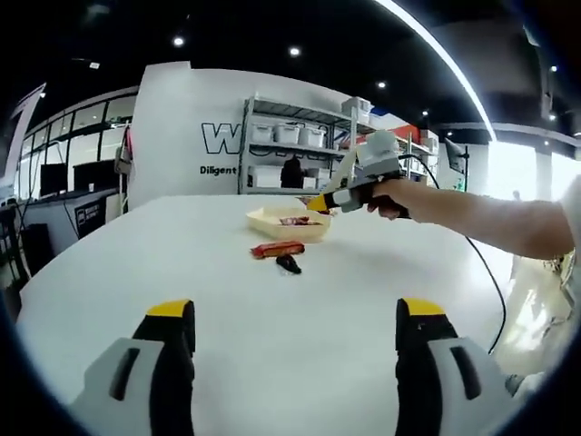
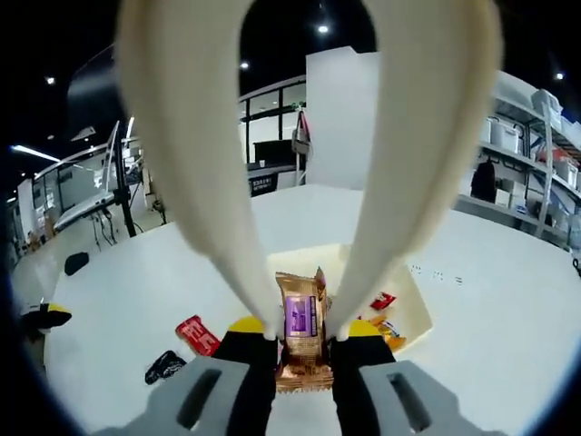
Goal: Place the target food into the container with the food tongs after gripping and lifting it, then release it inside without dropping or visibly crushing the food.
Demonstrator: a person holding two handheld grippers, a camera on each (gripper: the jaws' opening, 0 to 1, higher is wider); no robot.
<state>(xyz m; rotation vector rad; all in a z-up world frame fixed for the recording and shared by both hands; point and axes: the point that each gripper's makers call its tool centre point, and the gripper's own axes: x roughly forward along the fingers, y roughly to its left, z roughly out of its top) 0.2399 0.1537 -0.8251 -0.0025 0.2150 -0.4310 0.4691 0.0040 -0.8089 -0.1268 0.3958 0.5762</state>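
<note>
Your right gripper (image 2: 306, 338) clamps a pair of cream plastic tongs (image 2: 363, 182), and the two broad, smooth arms curve up and away from the jaws. Between the tong tips sits a snack bar (image 2: 302, 341) in a glossy bronze wrapper with a purple label, pinched upright right in front of the jaws. Beyond it lies a shallow pale tray (image 2: 413, 313) with a few small packets inside. Down to the left of your jaws, a red packet (image 2: 198, 334) and a small black item (image 2: 164, 366) lie on the smooth white desk (image 2: 136, 282).

Your left gripper (image 1: 295, 350) hangs low over the desk, jaws spread wide with nothing between them. Ahead of it, your forearm (image 1: 490, 218) reaches in from the right, nearly level, with your hand (image 1: 395, 195) wrapped round the right gripper above the tray.
</note>
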